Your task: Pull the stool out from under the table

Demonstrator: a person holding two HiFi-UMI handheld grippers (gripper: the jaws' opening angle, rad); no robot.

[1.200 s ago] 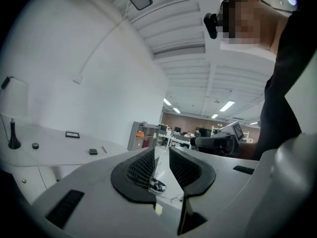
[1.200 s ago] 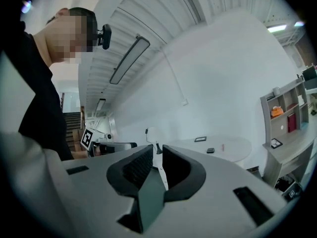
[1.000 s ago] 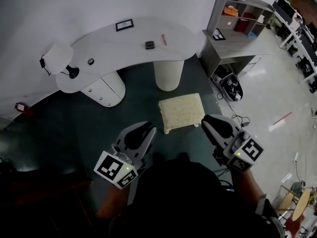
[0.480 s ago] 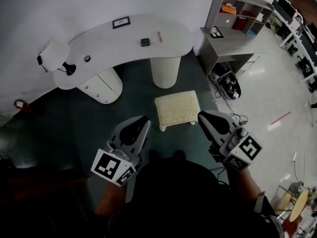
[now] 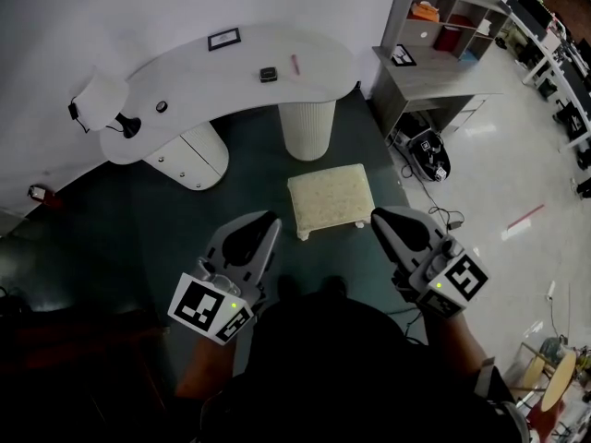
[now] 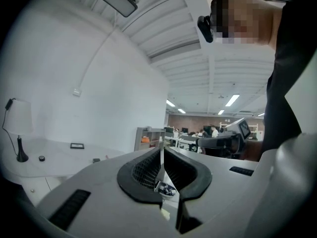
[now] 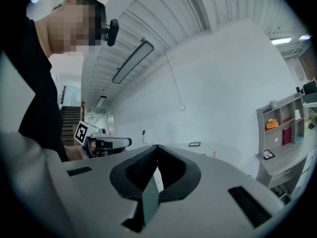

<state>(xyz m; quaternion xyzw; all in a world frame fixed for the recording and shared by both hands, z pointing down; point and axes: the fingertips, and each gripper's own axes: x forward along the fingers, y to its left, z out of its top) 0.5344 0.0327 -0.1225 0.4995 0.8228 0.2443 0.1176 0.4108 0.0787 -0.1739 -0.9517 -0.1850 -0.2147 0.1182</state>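
Claws both shut and empty: left claw [image 5: 262, 223] and right claw [image 5: 385, 219] have pads together with nothing between them. Stool [image 5: 328, 197] sits on the dark floor [image 5: 138, 220], just far of the claws and between them, with the right claw nearer, almost beside its near right corner. It stands fully out from the table [image 5: 212, 81], near of the white pedestal [image 5: 307, 132]. Stool has a cream cushioned top, roughly rectangular, long axis left-right, and short pale legs. Pull-out looks done; no grip needed now.
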